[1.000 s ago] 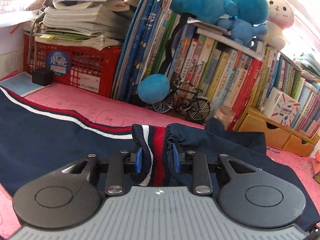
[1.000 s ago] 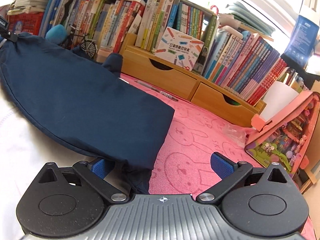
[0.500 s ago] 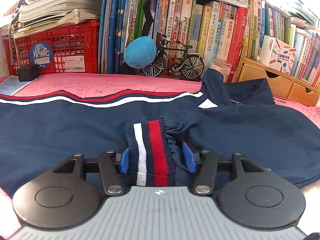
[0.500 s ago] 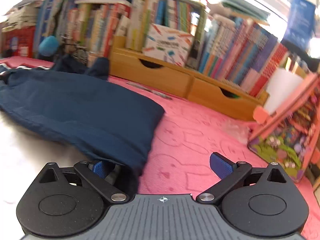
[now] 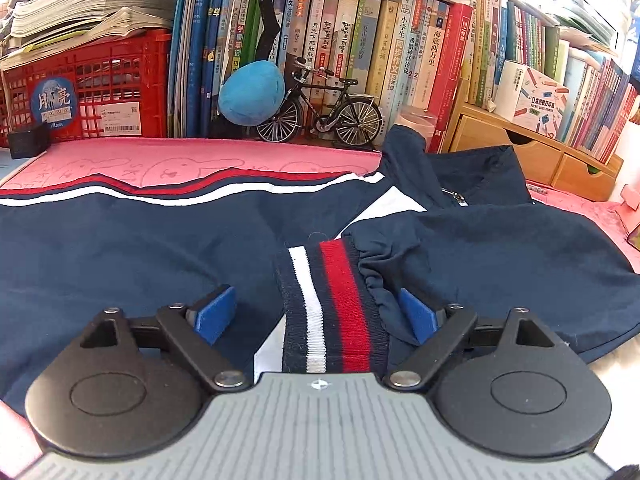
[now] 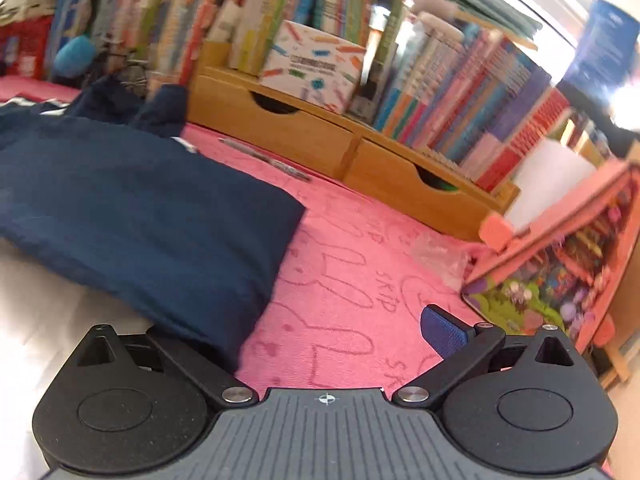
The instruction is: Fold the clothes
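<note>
A navy jacket with red and white stripes lies spread on the pink mat. Its sleeve is folded across the body, and the striped cuff lies flat on the jacket. My left gripper has its jaws opening. The cuff sits between the blue pads, which stand clear of it on both sides. In the blurred right wrist view, my right gripper is open over the mat at the jacket's right edge. That gripper's left fingertip is hidden behind the fabric and the right pad is free.
Behind the jacket stand a red crate under stacked papers, rows of books, a blue plush ball and a model bicycle. Wooden drawers, a pen and a pink toy house border the mat on the right.
The left jaws have spread away from the striped cuff and let it go; it now lies flat on the jacket. The right gripper has shifted, staying open.
</note>
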